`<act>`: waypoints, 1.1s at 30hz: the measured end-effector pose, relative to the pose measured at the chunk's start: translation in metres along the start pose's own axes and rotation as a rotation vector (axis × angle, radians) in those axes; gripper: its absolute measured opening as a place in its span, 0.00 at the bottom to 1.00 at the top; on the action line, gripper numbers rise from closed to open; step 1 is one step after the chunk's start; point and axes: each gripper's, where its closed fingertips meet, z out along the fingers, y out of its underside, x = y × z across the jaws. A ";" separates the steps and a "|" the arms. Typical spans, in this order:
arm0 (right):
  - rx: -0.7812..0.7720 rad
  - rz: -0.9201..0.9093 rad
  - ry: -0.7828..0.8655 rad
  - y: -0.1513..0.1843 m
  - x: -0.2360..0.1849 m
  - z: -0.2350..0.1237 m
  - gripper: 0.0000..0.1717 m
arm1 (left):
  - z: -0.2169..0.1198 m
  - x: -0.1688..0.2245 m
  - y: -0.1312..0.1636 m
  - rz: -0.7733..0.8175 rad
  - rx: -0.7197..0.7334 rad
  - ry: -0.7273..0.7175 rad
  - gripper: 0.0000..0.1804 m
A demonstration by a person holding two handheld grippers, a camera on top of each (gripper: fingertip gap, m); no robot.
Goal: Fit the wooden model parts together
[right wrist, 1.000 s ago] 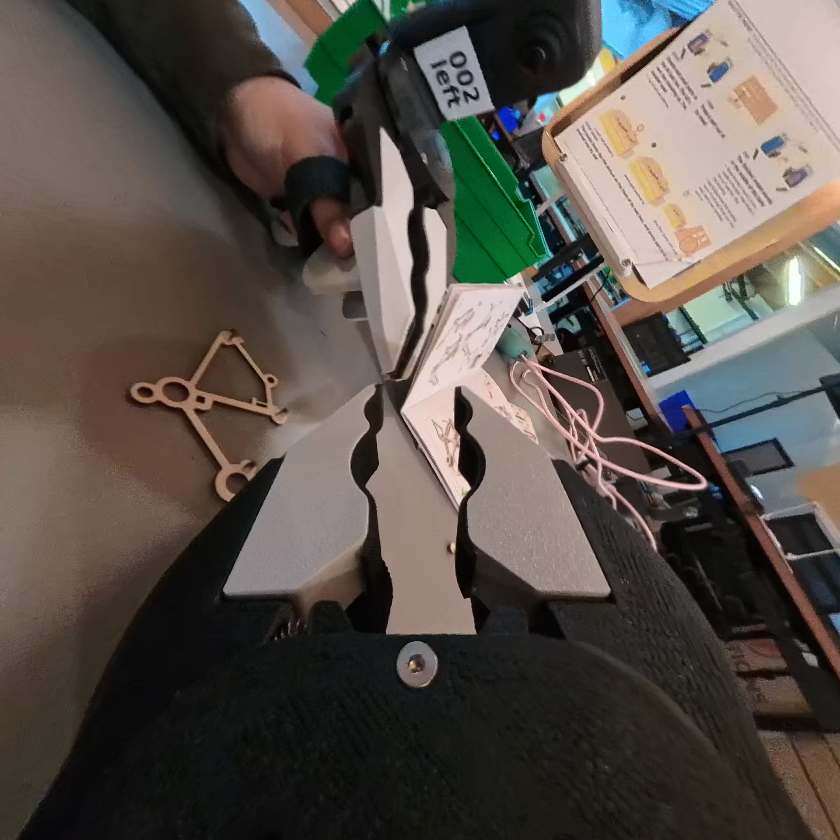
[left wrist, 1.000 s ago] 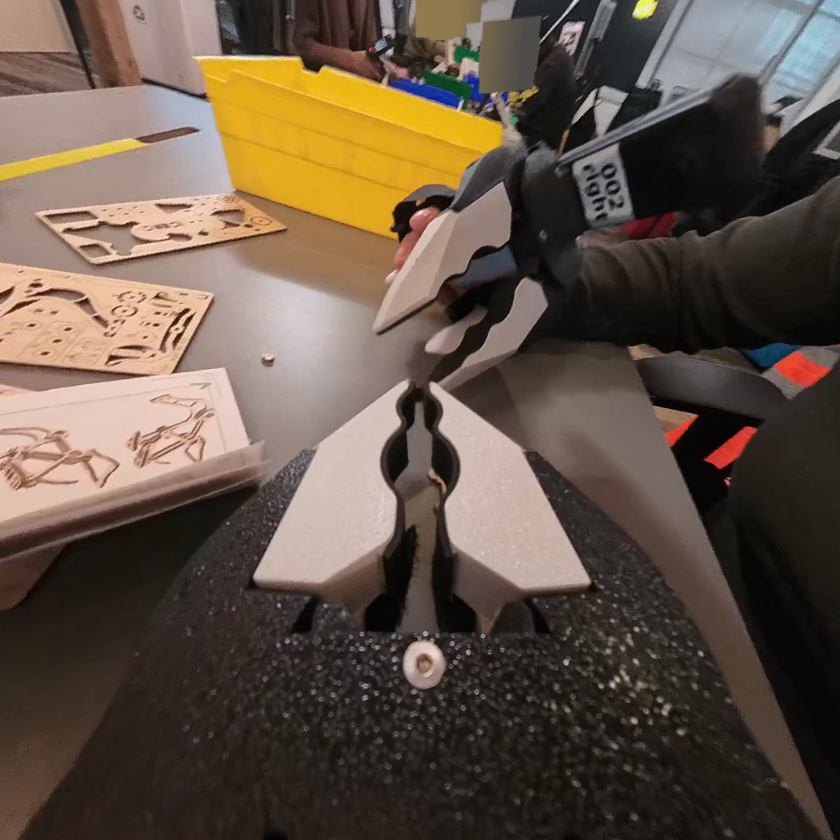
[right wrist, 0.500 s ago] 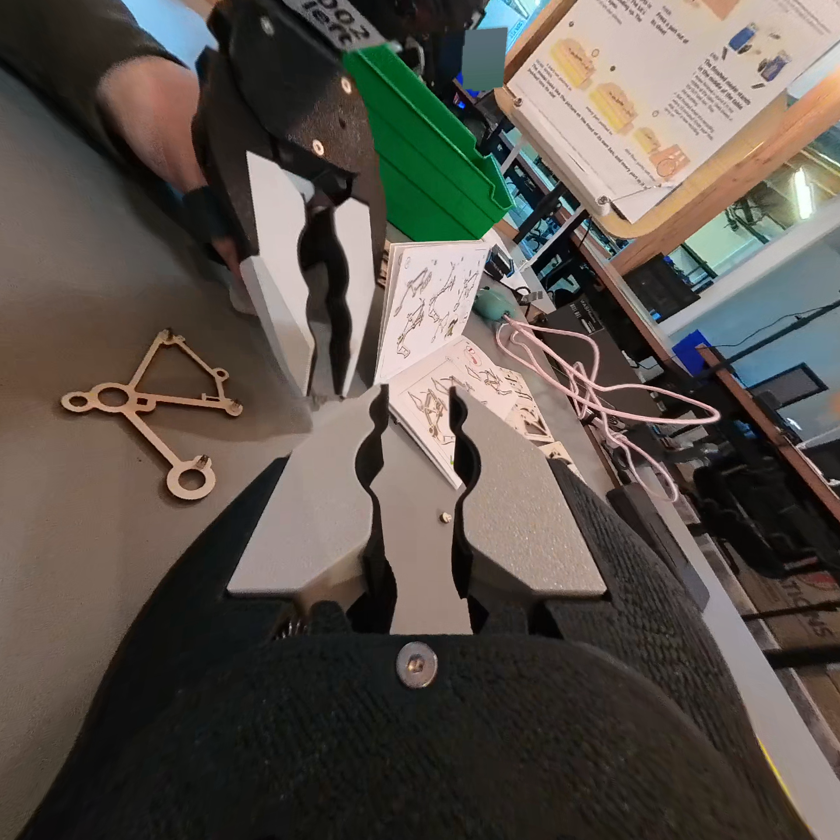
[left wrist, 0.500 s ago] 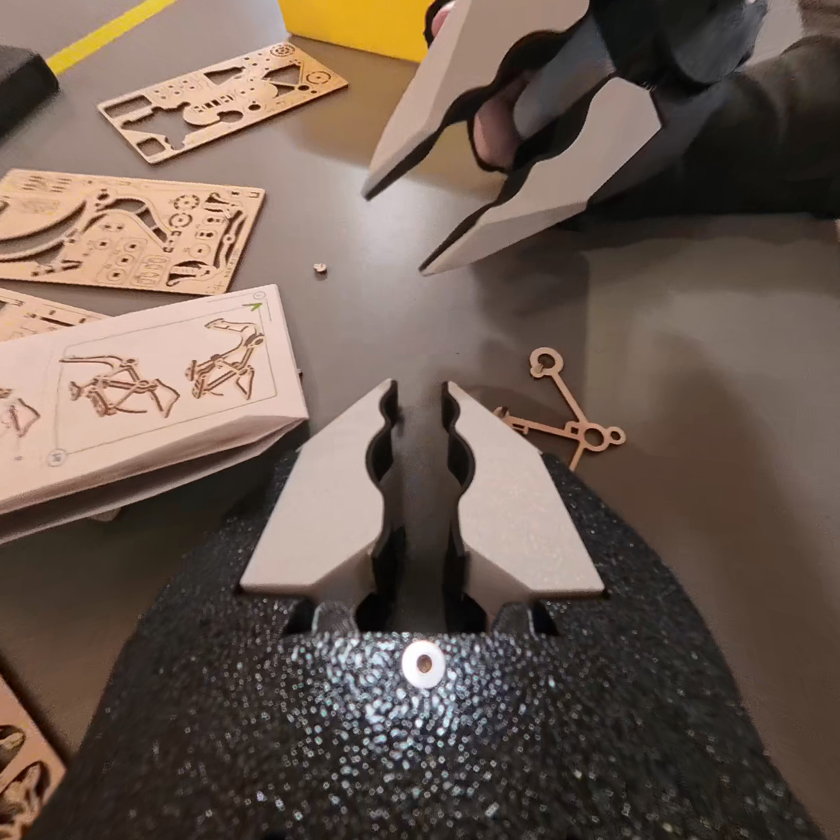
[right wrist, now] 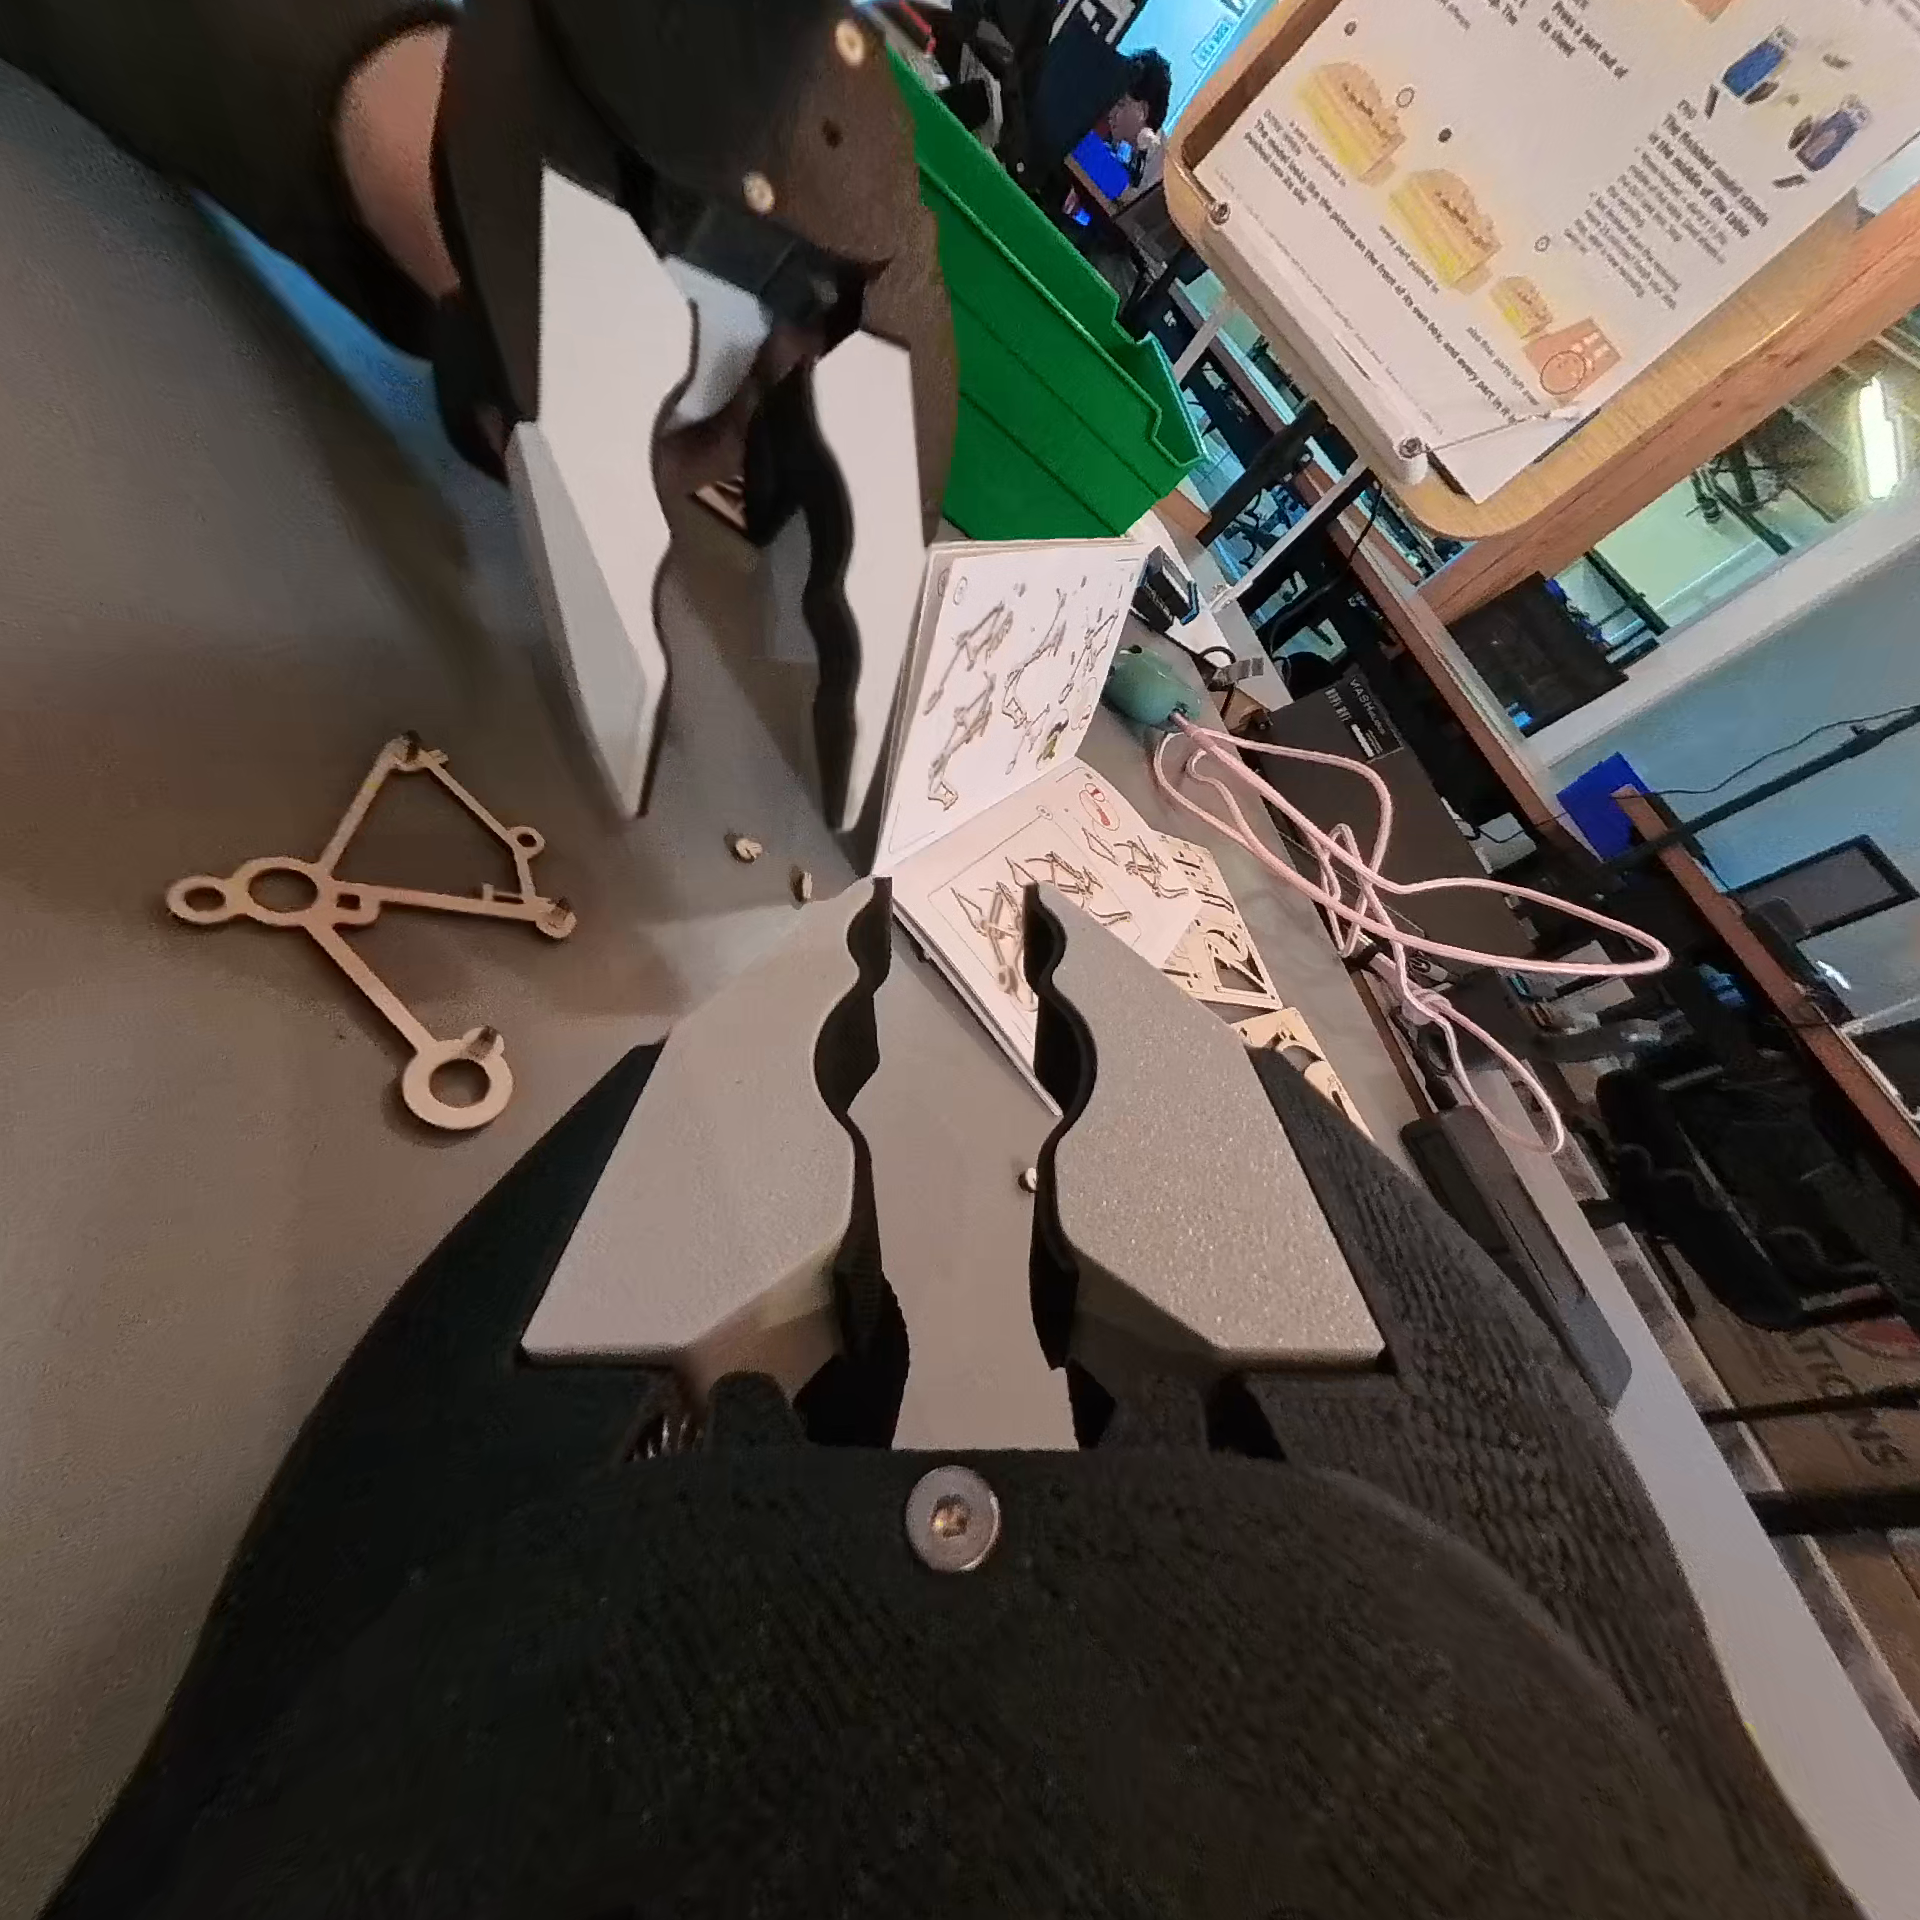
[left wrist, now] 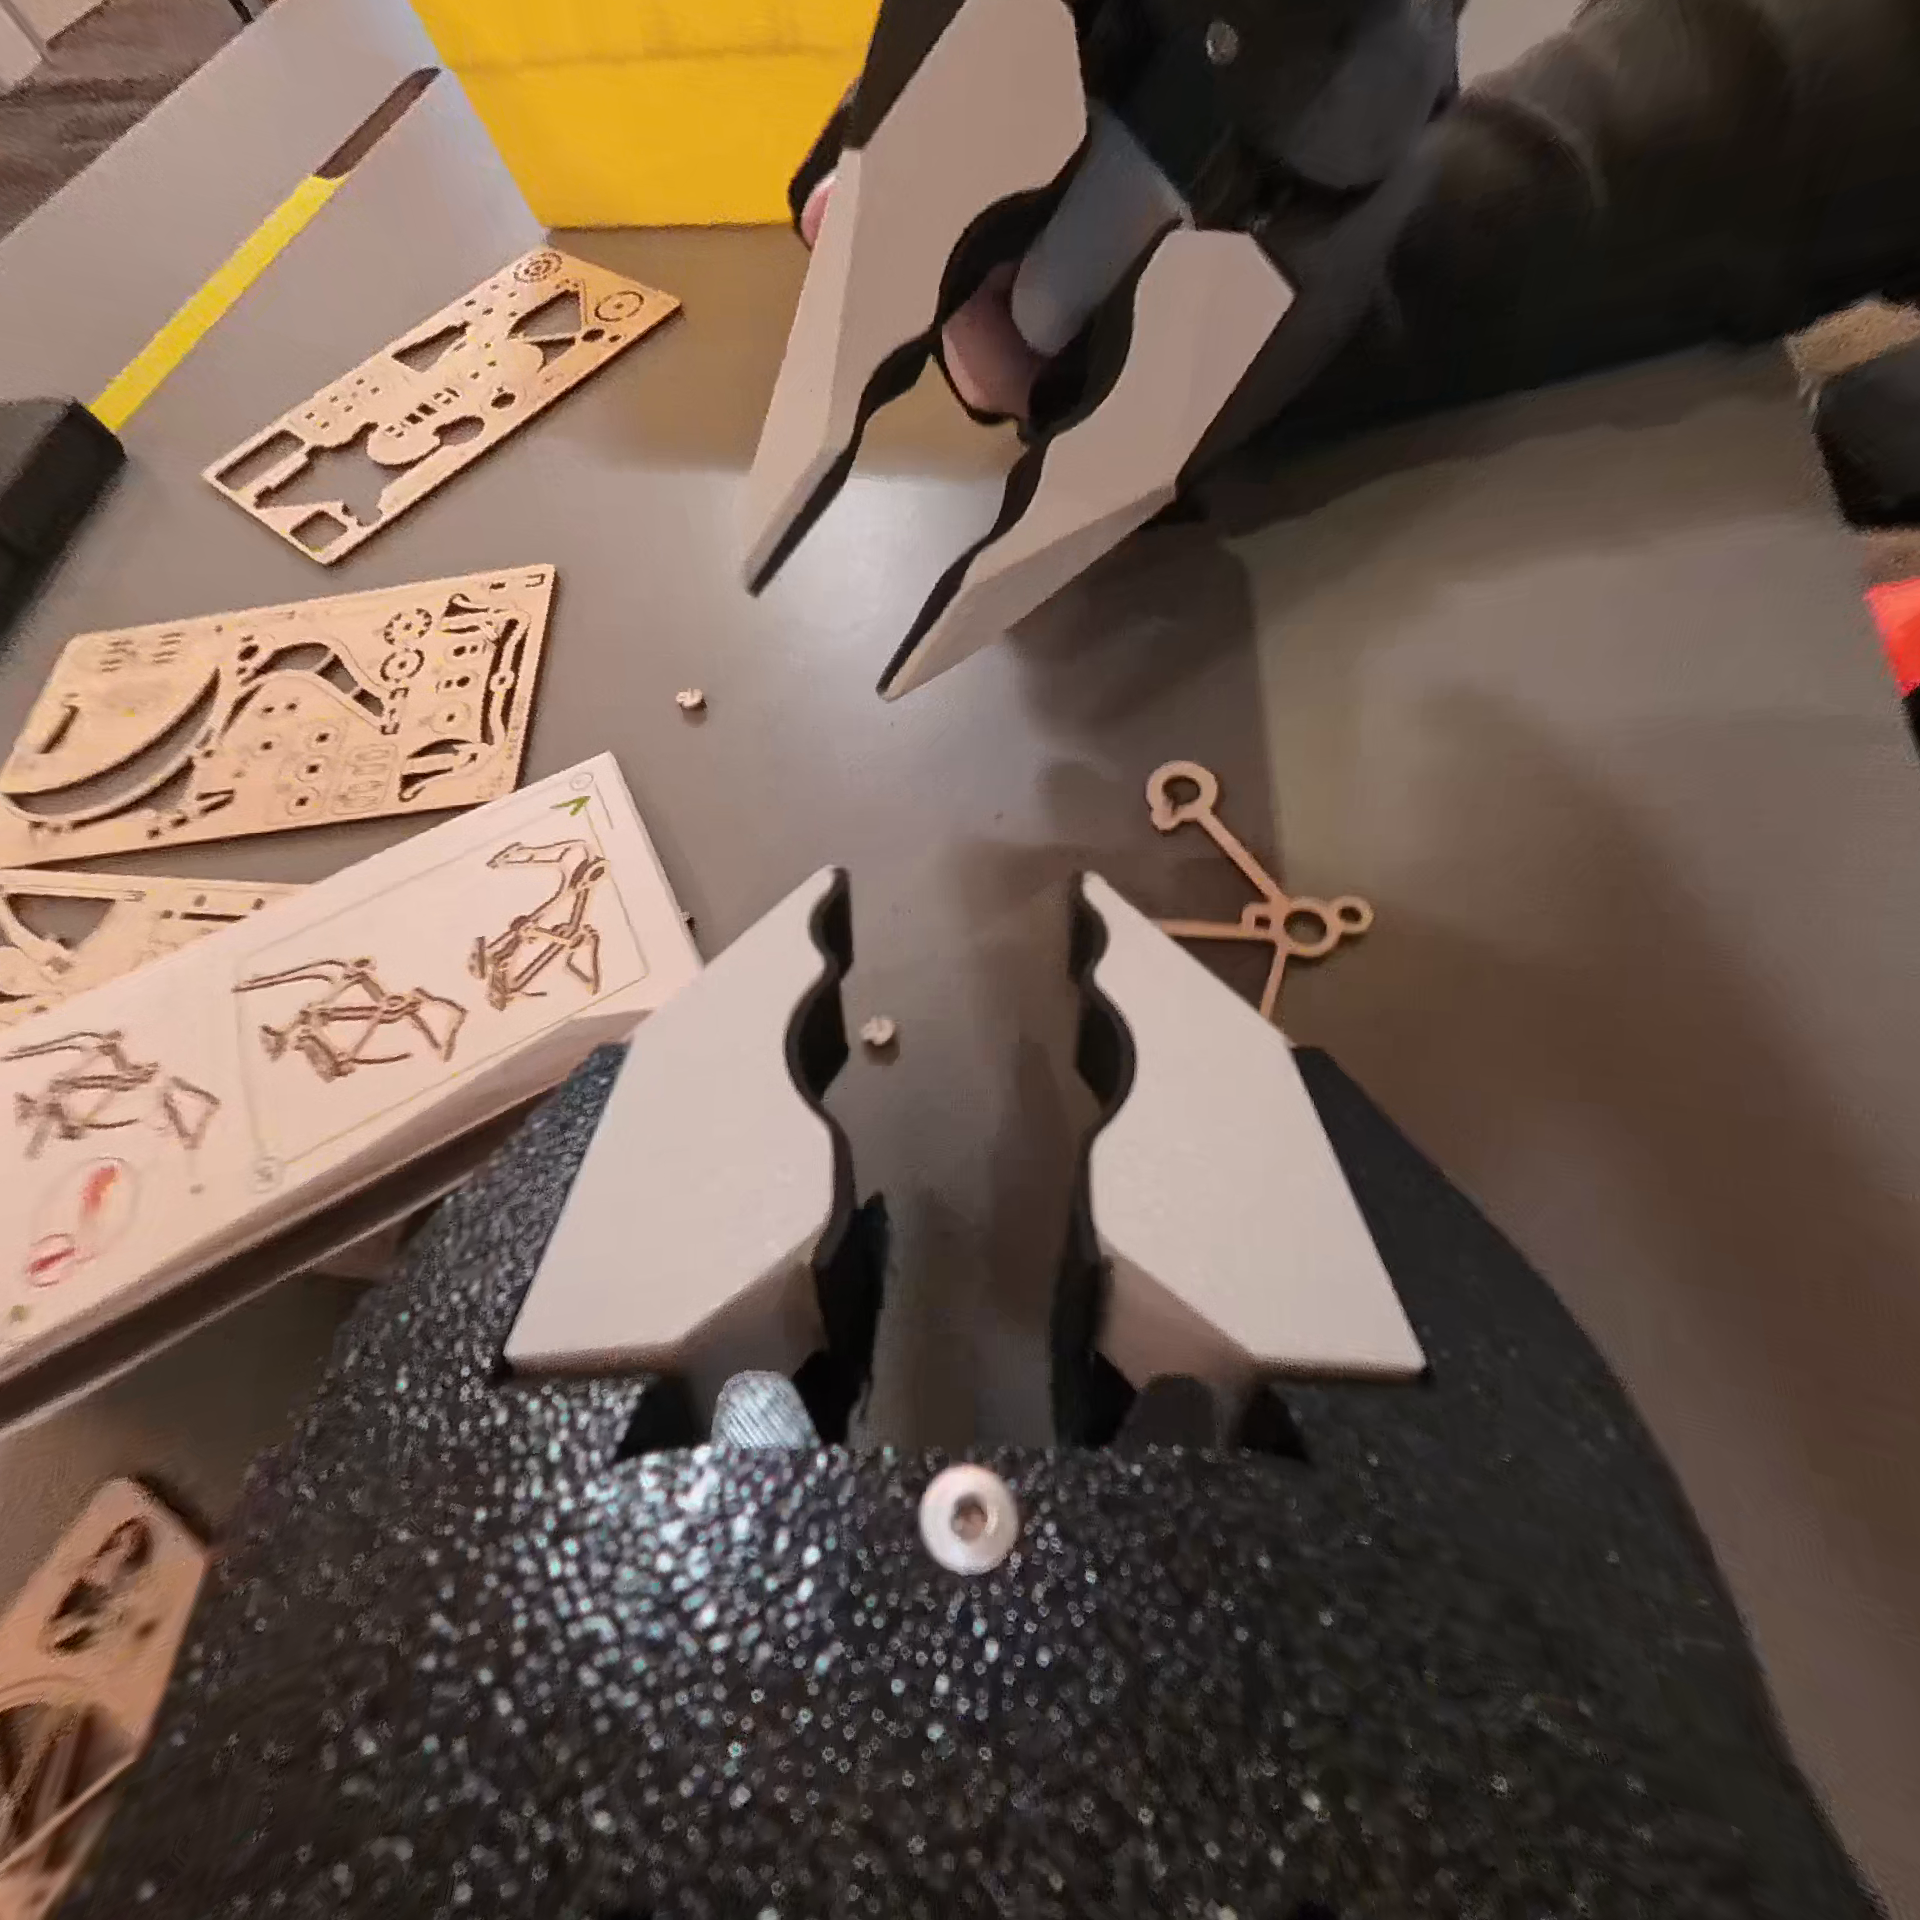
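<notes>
My left gripper (left wrist: 961,883) is open and holds nothing; it points down at the dark table (left wrist: 1558,935). A tiny wooden piece (left wrist: 880,1029) lies loose on the table between its fingers, touching neither. A flat wooden frame part with rings (left wrist: 1257,904) lies just right of it and also shows in the right wrist view (right wrist: 343,904). My right gripper (right wrist: 956,891) is open and empty; it shows opposite in the left wrist view (left wrist: 821,634). The left gripper (right wrist: 738,810) hangs over two tiny pieces (right wrist: 746,849).
An open instruction booklet (left wrist: 312,1018) and wooden part sheets (left wrist: 270,717) lie to the left, another tiny piece (left wrist: 689,701) near them. A yellow bin (left wrist: 644,114) stands behind. In the right wrist view there are a green bin (right wrist: 1039,364), a pink cable (right wrist: 1403,883) and an instruction board (right wrist: 1558,208). Left tips to right tips: about 5 cm.
My left gripper went from shut to open and tipped down toward the table. A small tan piece seen between its fingers before now lies on the table. The right gripper closed slightly.
</notes>
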 end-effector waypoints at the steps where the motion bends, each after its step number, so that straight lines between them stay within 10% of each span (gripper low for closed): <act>1: -0.002 -0.005 -0.002 0.000 -0.001 0.000 0.13 | -0.004 -0.002 0.002 0.019 -0.017 -0.005 0.21; 33: -0.035 -0.015 -0.038 0.005 -0.008 0.004 0.11 | 0.004 -0.014 0.039 -0.190 -0.123 0.018 0.06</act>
